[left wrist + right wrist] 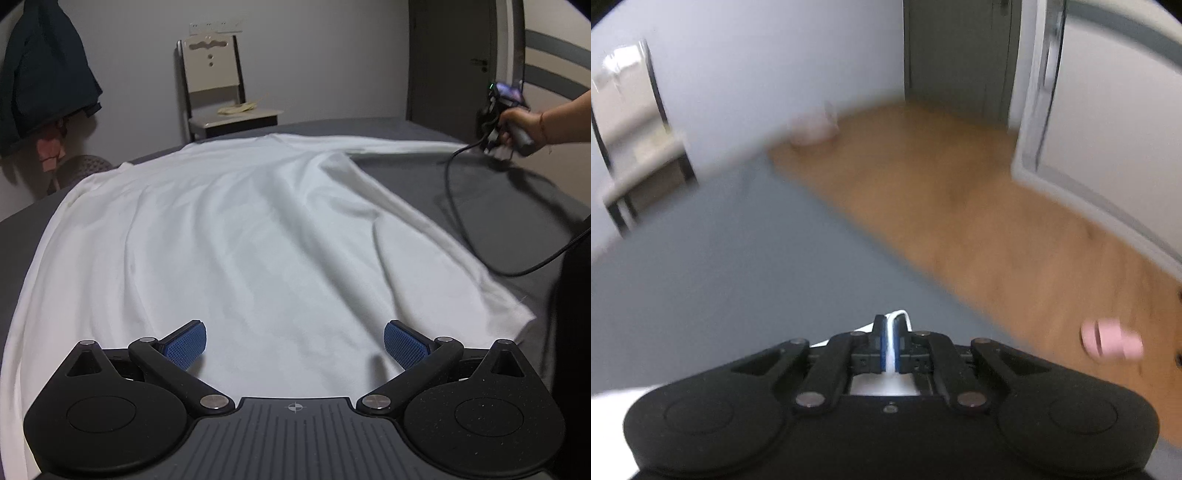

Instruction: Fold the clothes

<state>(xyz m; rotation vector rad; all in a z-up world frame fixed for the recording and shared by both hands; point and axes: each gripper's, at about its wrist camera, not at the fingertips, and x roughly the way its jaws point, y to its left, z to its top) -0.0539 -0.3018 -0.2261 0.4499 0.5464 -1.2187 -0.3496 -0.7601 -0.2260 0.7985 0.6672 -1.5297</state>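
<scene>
A large white garment [236, 229] lies spread over the grey bed [480, 192], wrinkled, with one sleeve stretched out to the far right. My left gripper [294, 345] hovers low over the near hem, open, its blue pads [186, 345] wide apart with nothing between them. At the far right a hand [521, 127] holds my right gripper [493, 142] at the sleeve's end. In the right wrist view, which is motion-blurred, my right gripper [891, 341] is shut on a fold of white cloth [899, 317] above the grey bed [738, 266].
A chair [218, 88] stands beyond the bed against the wall, and dark clothes [44, 74] hang at the far left. A black cable [465, 221] loops across the bed on the right. Wooden floor [960, 192], a door [956, 55] and a pink object [1110, 338] lie past the bed's edge.
</scene>
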